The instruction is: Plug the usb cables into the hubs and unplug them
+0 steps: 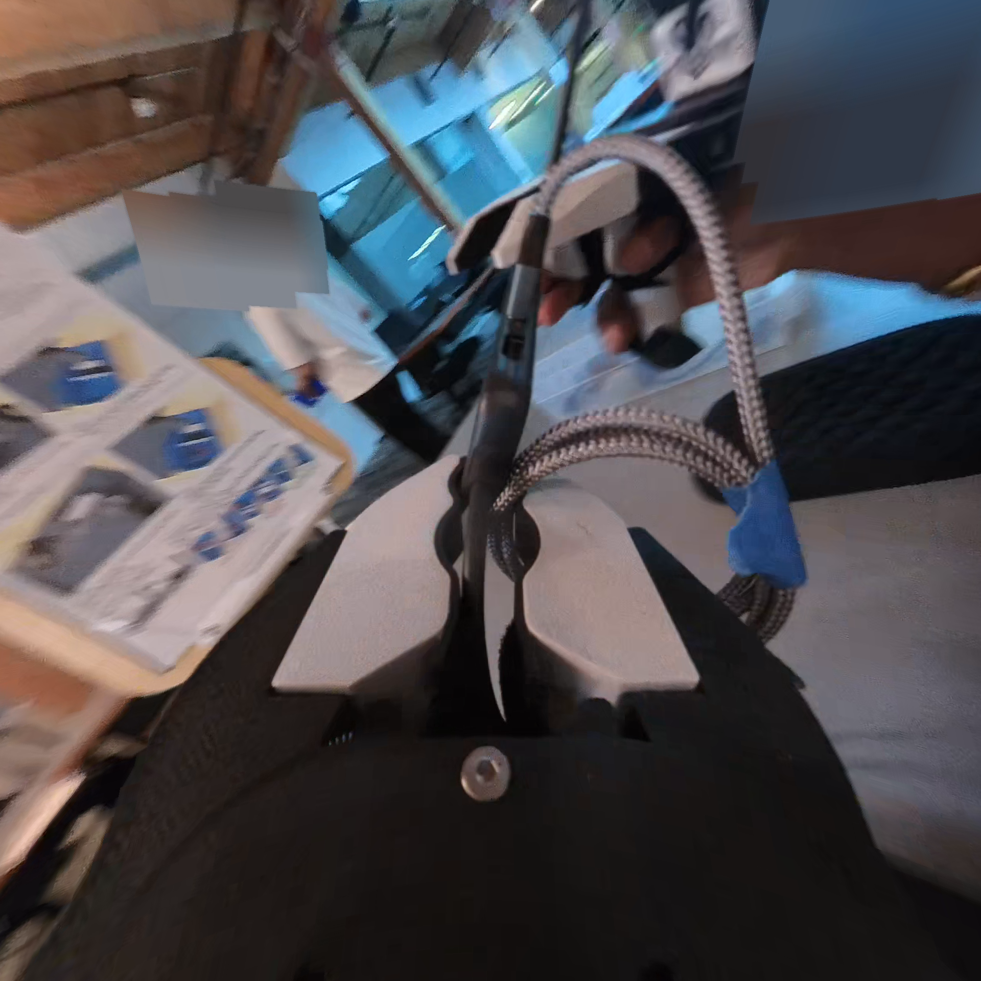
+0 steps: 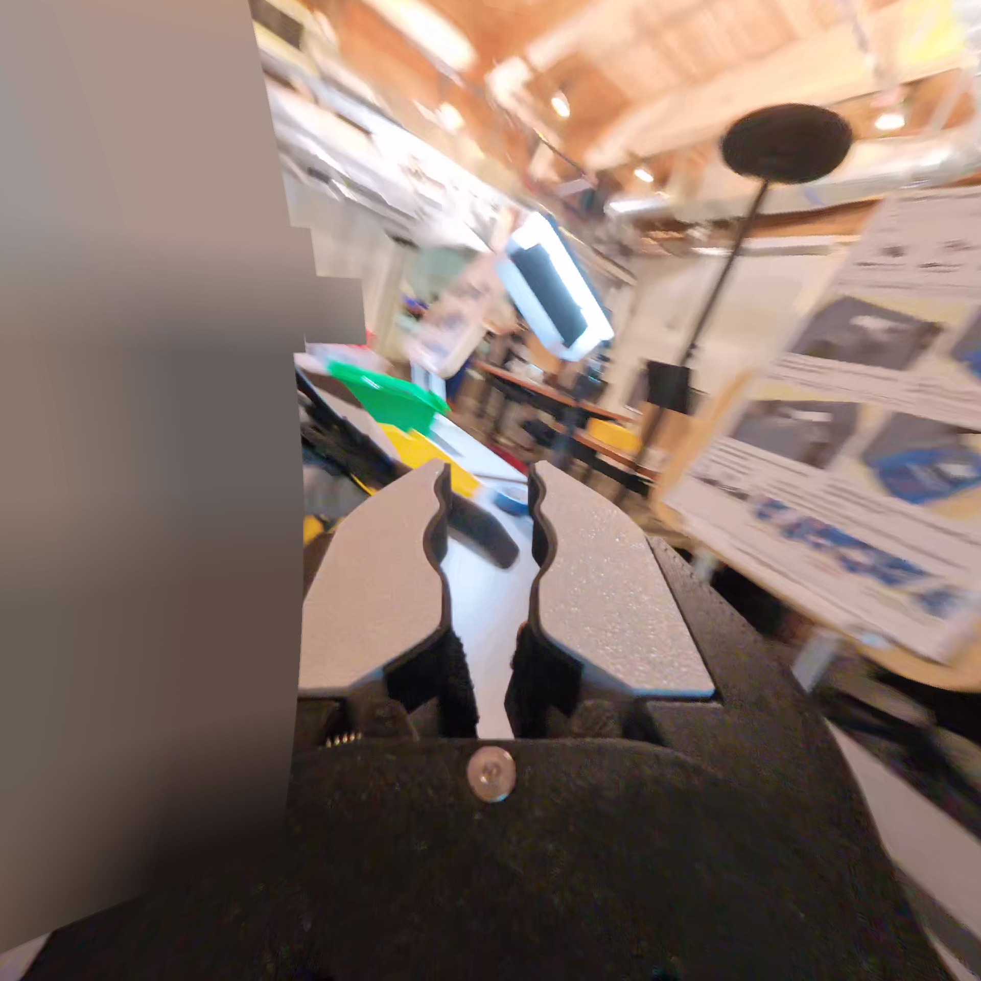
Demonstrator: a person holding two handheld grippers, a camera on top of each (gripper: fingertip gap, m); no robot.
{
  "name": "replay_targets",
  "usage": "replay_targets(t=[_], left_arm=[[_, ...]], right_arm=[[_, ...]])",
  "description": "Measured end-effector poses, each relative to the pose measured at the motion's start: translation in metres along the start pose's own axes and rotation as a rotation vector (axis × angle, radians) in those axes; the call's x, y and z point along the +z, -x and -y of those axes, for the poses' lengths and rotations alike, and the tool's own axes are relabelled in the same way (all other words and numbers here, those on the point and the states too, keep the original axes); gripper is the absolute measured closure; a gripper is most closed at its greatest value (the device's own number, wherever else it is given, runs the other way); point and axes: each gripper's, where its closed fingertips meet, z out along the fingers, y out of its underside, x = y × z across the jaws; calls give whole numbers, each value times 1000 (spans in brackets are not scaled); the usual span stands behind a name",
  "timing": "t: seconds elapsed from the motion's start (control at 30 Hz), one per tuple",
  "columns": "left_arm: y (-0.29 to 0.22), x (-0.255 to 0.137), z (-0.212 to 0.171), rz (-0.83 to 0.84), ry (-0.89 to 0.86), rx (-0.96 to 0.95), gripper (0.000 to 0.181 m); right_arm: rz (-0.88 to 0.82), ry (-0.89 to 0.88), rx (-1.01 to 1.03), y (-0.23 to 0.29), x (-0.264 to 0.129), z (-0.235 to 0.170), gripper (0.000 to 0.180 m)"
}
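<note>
In the left wrist view my left gripper (image 1: 491, 478) is shut on a slim dark USB hub (image 1: 512, 329) that stands edge-on and sticks out past the fingertips. A grey braided cable (image 1: 732, 318) leaves the hub's far end, arches to the right and comes back down between my fingers, bundled with blue tape (image 1: 764, 525). The right gripper (image 1: 531, 233), held by a hand, hovers just behind the hub's far end. In the right wrist view the right gripper (image 2: 488, 472) is open and empty, and neither hub nor cable shows there.
A white table (image 1: 876, 637) lies below, with a black textured pad (image 1: 849, 403) at the right. A poster board (image 1: 159, 478) stands to the left. The right wrist view shows a dark bar-shaped object (image 2: 483, 528), a blue tape roll (image 2: 512, 499), a green bin (image 2: 398, 403) and a yellow bin (image 2: 435, 456).
</note>
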Motion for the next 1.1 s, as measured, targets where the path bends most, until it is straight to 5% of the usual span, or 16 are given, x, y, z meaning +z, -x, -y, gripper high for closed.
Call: replay_targets(t=[0.13,0.27,0.43,0.7,0.83,1.0,1.1], left_arm=[[28,-1,-6,260,110,178,166],[31,3,0,346,138,239,166],[34,5,2,440,177,298,166],[24,6,19,512,112,356,165],[-15,16,27,213,-12,316,149],[-49,-12,45,-338,-211,-261,109],[-43,-28,53,-501,-377,-581,97]], right_arm=[[-147,146,-282,-9,-2,-9,151],[-164,126,-410,5,9,-4,141],[-189,-50,-292,11,7,22,151],[-161,-41,-226,12,8,17,166],[-102,-36,-324,16,-2,23,174],[64,-87,-356,35,-8,28,174],[177,-174,-364,52,-12,35,174]])
